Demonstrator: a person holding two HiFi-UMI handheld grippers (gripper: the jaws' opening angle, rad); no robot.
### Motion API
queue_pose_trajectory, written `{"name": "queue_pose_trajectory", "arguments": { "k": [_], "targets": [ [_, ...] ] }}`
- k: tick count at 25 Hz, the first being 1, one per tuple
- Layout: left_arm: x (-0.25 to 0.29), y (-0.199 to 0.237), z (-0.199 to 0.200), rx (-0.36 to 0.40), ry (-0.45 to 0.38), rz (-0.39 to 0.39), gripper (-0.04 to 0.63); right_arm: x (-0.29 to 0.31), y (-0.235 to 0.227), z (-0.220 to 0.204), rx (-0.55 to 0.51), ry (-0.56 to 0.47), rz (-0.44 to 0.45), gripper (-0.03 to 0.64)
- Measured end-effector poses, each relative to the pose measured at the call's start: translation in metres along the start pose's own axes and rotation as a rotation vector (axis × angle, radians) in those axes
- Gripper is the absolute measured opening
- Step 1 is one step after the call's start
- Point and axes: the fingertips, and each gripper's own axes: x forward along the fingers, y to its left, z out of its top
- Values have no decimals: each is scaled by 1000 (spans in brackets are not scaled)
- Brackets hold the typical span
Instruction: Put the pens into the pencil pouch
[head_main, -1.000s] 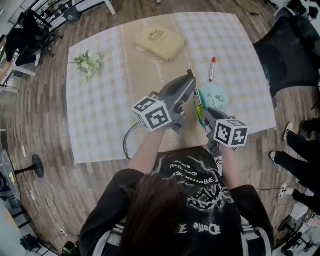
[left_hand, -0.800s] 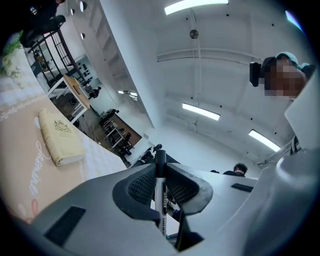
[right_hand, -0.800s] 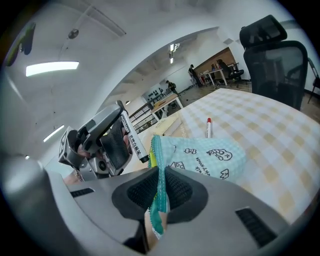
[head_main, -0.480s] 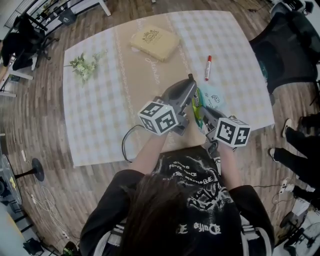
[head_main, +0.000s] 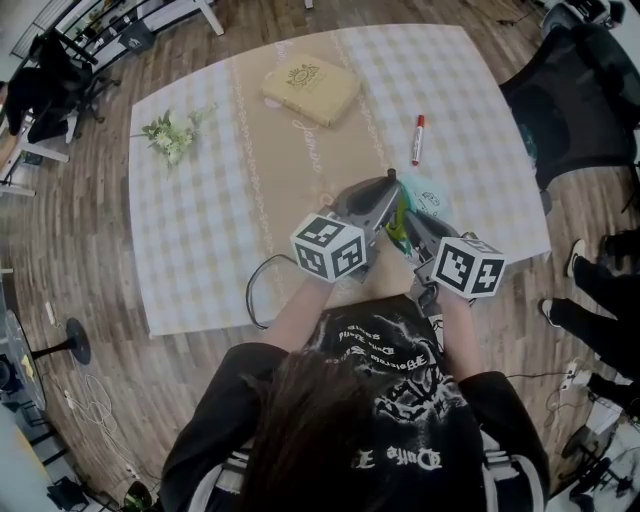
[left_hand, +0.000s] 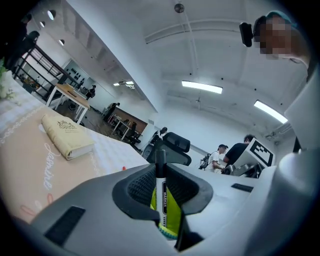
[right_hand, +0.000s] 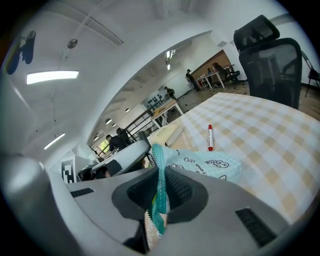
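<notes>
The left gripper (left_hand: 162, 200) (head_main: 386, 192) is clamped on a black-capped marker (left_hand: 160, 172), which is held upright between the pads, cap end up. Yellow-green fabric with a teal edge is seen just behind the barrel.

The right gripper (right_hand: 160, 195) (head_main: 408, 228) is closed on the rim of the teal pencil pouch (right_hand: 212, 165) (head_main: 432, 198); the fabric is pinched flat between the pads. The rest of the pouch is seen lying on the checked cloth (head_main: 200, 230), just beyond both grippers. The two grippers' tips are held close together at the pouch's near end.

A red-capped marker (head_main: 418, 139) (right_hand: 210, 137) is seen lying loose on the cloth beyond the pouch, apart from it.

A cream book (head_main: 311, 87) (left_hand: 67, 140) is noted on the tan runner (head_main: 285, 190) at the far side, and a flower sprig (head_main: 170, 133) at the far left.
</notes>
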Motion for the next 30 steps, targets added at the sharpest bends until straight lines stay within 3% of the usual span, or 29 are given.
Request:
{"name": "queue_pose_trajectory", "arguments": {
  "k": [8,15,23,30],
  "targets": [
    [-2,-7,-19,139,111,-15,77,-8,3,18,-6,-71,8,41],
    [3,-13,-50,235,311,-54,77,-8,8,22,-50,-68,28,41],
    [4,-9,-67,254,421,-44,78,-6,13,24,-94,-69,49,40],
    [3,-14,-61,238,402,-61,138,-7,7,24,-82,-68,38,40]
  ]
}}
